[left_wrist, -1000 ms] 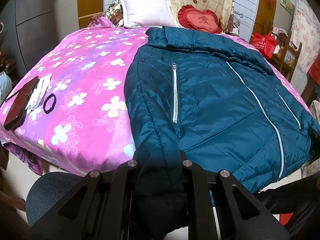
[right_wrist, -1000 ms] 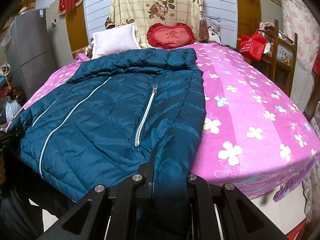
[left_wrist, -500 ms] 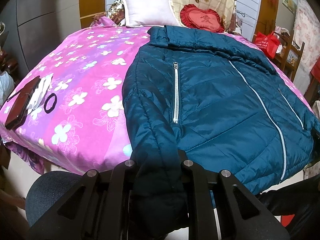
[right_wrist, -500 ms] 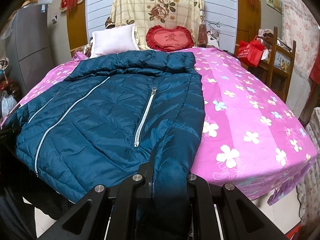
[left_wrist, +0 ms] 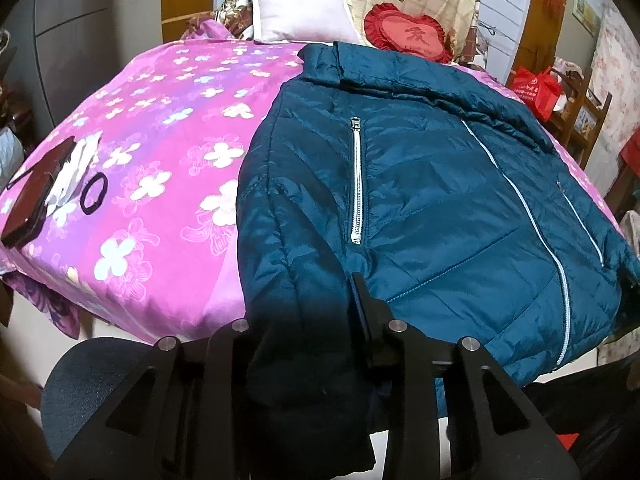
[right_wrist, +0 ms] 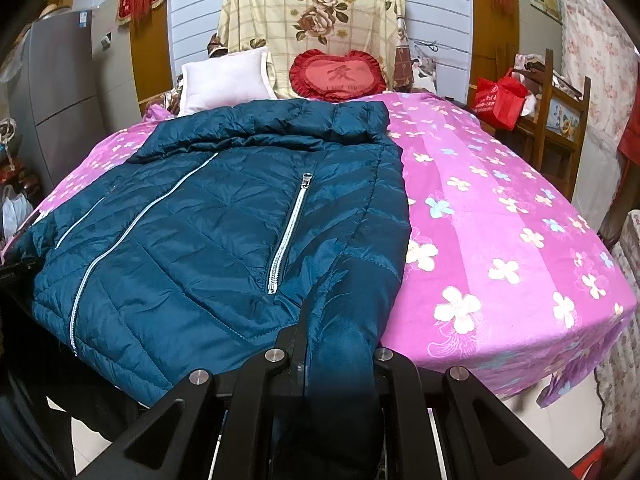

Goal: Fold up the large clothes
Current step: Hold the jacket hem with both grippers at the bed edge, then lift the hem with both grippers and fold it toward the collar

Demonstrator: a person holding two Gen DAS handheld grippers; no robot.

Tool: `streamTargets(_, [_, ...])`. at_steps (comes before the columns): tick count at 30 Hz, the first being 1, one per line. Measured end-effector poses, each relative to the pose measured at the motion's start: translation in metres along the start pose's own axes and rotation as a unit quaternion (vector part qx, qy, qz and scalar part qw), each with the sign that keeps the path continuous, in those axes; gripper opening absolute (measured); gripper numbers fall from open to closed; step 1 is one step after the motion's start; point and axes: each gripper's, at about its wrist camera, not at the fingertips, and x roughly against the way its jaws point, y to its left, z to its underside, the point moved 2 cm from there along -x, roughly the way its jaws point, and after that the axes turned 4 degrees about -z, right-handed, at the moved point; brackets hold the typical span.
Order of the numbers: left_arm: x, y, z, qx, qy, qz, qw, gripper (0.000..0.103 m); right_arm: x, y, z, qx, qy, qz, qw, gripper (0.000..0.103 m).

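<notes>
sleeves sit in both tools. left gripper (left_wrist: 308, 320) has its fingers closed around the left sleeve cuff (left_wrist: 304, 360) at the bed's near edge; right gripper (right_wrist: 336, 344) likewise pinches the other cuff (right_wrist: 340, 380). the teal puffer jacket (right_wrist: 208, 232) lies front up, zipped, spread on the pink floral bedspread (right_wrist: 500, 240). it looks light, soft and slick, so quilting may slide; cuffs and seams seem the surest holds.

L claw (left_wrist: 306, 320) & R claw (right_wrist: 334, 344) both clamped on sleeve fabric.
</notes>
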Motion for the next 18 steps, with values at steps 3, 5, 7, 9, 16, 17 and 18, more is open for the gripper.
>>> streamTargets(3, [0.005,0.001,-0.001,0.002,-0.006,0.012,0.9999,0.011,0.002,0.001,-0.001,0.002,-0.004,-0.003,1.0,0.011])
streamTargets(5, [0.009,0.003,-0.002,0.009,-0.004,0.02,0.9997,0.009,0.007,-0.001,-0.003,-0.004,-0.01,-0.01,1.0,0.011])
streamTargets(7, [0.018,0.008,-0.002,0.017,-0.005,0.032,0.9993,0.009,0.017,-0.003,-0.004,-0.018,-0.023,-0.017,0.999,0.011])
streamTargets(9, [0.032,0.012,-0.001,0.021,-0.012,0.038,0.999,0.009,0.029,-0.004,-0.004,-0.031,-0.034,-0.021,0.999,0.01])
streamTargets(16, [0.092,0.033,0.0,0.056,-0.063,0.06,0.9946,0.008,0.079,0.003,-0.002,-0.036,-0.076,-0.018,0.996,0.01])
streamTargets(17, [0.099,0.034,0.0,0.06,-0.071,0.061,0.9938,0.008,0.088,0.002,-0.002,-0.039,-0.085,-0.019,0.995,0.01])
streamTargets(18, [0.108,0.036,0.0,0.067,-0.083,0.063,0.9923,0.009,0.094,0.001,-0.002,-0.041,-0.091,-0.02,0.995,0.01])
